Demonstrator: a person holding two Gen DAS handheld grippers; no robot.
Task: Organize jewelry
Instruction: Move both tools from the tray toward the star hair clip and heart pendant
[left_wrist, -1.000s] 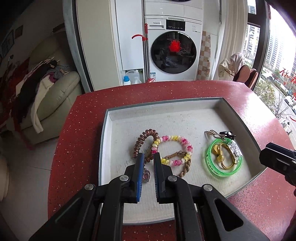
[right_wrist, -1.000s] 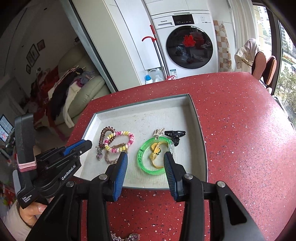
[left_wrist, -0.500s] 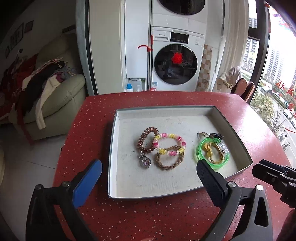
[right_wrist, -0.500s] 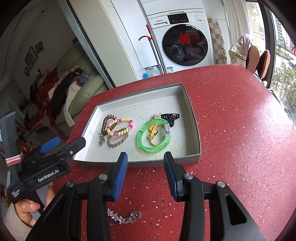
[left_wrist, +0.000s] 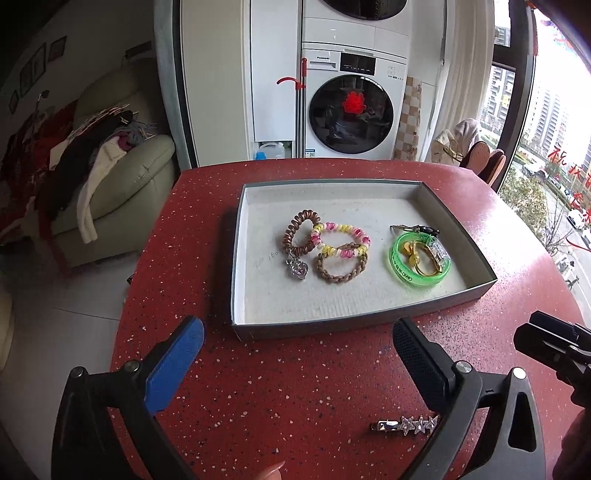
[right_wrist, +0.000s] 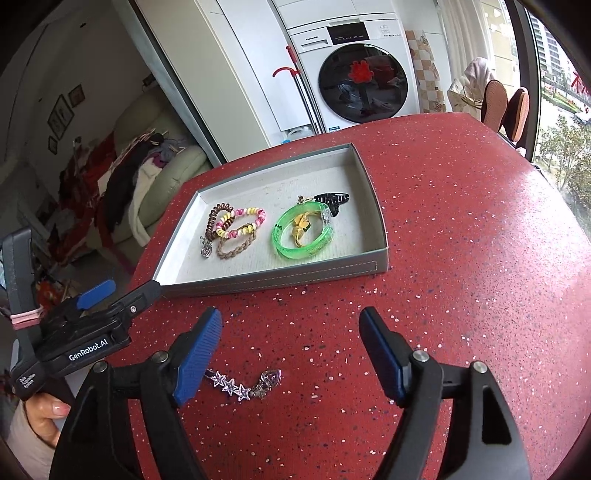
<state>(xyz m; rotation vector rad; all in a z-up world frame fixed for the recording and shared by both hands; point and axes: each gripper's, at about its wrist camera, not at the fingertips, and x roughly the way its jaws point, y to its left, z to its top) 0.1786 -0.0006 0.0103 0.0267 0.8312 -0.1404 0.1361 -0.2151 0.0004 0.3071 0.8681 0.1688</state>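
While both tongs hang over the red table, nothing is held in either.

Left tongs: spread wide, empty, on the near side of the tray.
Right tongs: spread wide, empty, above the bare table in front of the tray.
Tray: grey, holding a brown coil hair tie, a pink and yellow bead bracelet, a braided brown band, a heart charm, a green bangle and a black claw clip.
Star hair clip: flat on the table outside the tray, just beside the right tongs' left finger.
Backdrop: washing machine, pale armchair heaped with clothes.
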